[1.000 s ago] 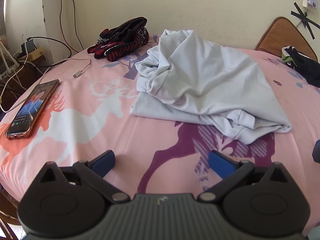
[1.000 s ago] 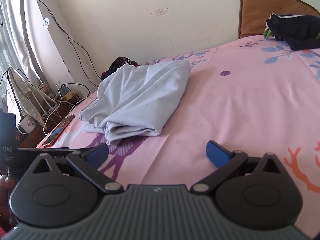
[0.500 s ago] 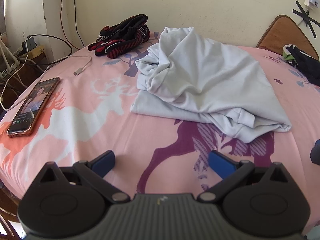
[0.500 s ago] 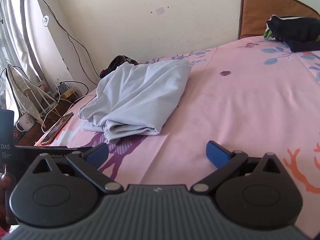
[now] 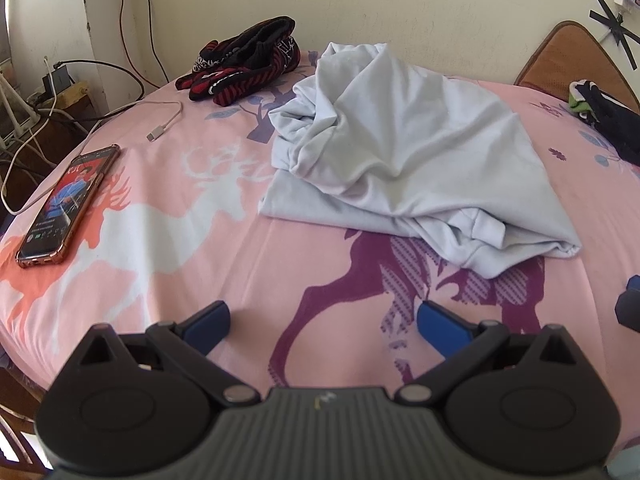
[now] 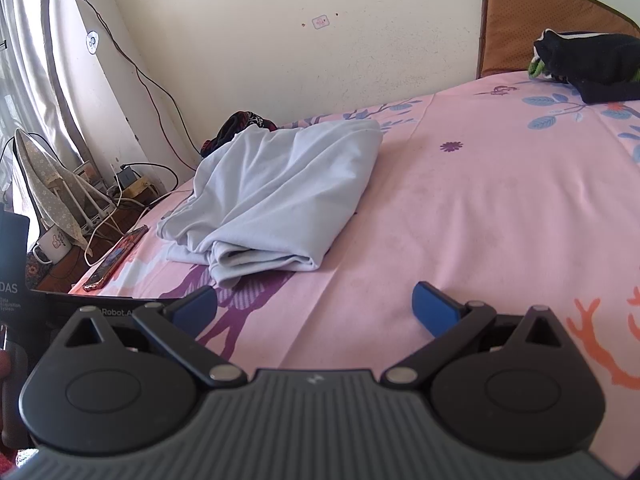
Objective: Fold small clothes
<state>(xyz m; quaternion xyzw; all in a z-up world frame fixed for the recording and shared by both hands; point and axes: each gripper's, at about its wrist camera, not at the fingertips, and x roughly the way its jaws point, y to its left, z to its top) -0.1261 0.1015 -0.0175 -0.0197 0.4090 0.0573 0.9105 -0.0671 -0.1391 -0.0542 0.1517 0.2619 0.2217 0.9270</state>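
Observation:
A crumpled pale blue garment [image 5: 404, 160] lies in a heap on the pink deer-print bedsheet [image 5: 200, 248]; it also shows in the right wrist view [image 6: 280, 196]. My left gripper [image 5: 324, 322] is open and empty, low over the sheet just short of the garment's near edge. My right gripper [image 6: 314, 306] is open and empty, to the right of the garment's folded corner. A blue tip of the right gripper shows at the right edge of the left wrist view [image 5: 630, 304].
A phone in a red case [image 5: 68, 200] and a charging cable [image 5: 164, 124] lie at the left of the bed. A red-and-black garment [image 5: 244, 64] sits near the wall. A dark garment [image 6: 588, 64] lies by the brown headboard [image 6: 520, 12]. Cables and an ironing board [image 6: 52, 188] stand beside the bed.
Both grippers have crept slightly closer to the pale blue garment, still open. The garment has not moved.

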